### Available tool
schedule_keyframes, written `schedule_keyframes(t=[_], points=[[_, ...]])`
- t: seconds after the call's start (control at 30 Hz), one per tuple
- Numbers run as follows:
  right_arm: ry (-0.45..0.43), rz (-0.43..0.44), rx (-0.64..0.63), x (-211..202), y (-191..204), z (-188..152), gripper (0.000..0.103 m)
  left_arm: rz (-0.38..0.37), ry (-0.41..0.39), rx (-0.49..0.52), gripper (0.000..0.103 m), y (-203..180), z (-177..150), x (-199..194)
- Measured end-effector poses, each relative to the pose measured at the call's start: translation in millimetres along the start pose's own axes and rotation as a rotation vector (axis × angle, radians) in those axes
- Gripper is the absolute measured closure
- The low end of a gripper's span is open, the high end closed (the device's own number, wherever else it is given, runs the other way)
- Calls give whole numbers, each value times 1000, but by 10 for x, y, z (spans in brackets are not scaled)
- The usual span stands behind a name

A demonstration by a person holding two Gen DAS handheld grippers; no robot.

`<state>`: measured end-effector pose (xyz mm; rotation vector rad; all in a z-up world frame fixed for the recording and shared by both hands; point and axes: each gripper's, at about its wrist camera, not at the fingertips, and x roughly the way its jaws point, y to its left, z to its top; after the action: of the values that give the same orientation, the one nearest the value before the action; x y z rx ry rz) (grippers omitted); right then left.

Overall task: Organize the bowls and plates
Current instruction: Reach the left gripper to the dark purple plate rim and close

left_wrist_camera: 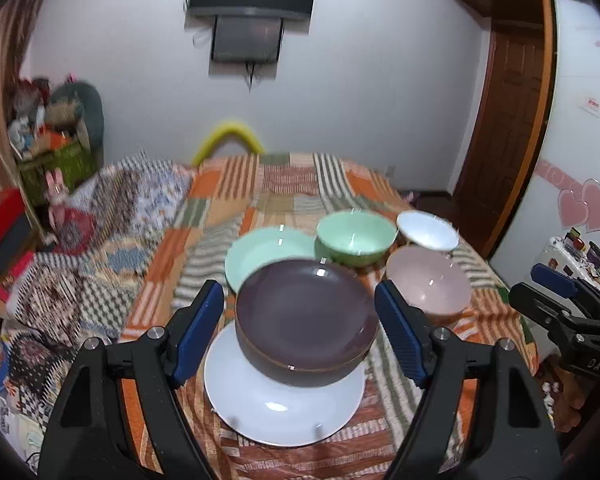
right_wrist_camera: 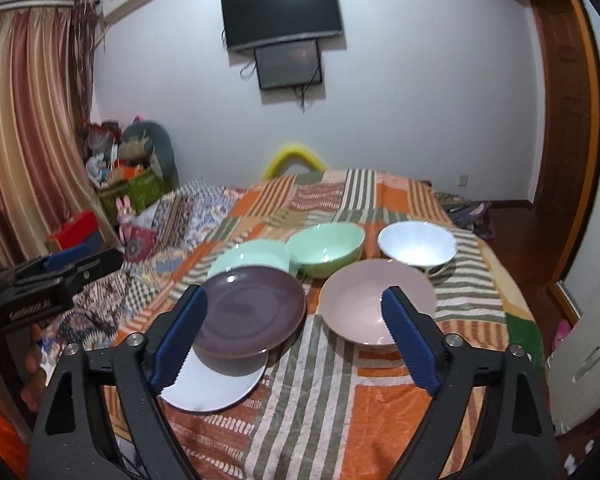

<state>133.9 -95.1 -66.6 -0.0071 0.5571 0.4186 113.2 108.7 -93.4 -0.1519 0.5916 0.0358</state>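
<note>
Dishes sat near bed's (right_wrist_camera: 320, 392) front edge | purple plate (left_wrist_camera: 306, 312) on white plate (left_wrist_camera: 283, 404) | left tongs (left_wrist_camera: 300, 332), right tongs (right_wrist_camera: 295, 340) both wide, empty | stiff, slippery, breakable; pinch rim

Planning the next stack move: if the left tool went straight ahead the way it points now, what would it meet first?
Probably the dark purple plate lying on the white plate; it sits centered between the left tool's open fingers, though depth is uncertain.
</note>
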Motion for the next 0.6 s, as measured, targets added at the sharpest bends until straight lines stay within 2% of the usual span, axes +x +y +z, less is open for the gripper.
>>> schedule_keyframes(t=[0.13, 0.2, 0.33, 0.43, 0.6], points=[[76, 18, 2, 269, 22, -48, 30, 27, 74, -39, 26, 251, -35, 349], [119, 33, 16, 416, 11, -78, 34, 39, 103, -39, 34, 337, -70, 511], [201, 41, 37, 699, -16, -159, 41, 65, 161, -20, 42, 458, -127, 811], [267, 45, 53, 927, -29, -233, 46, 66, 203, -21, 47, 568, -157, 1047], [330, 49, 56, 1185, -50, -324, 53, 59, 262, -23, 61, 695, -208, 1401]])
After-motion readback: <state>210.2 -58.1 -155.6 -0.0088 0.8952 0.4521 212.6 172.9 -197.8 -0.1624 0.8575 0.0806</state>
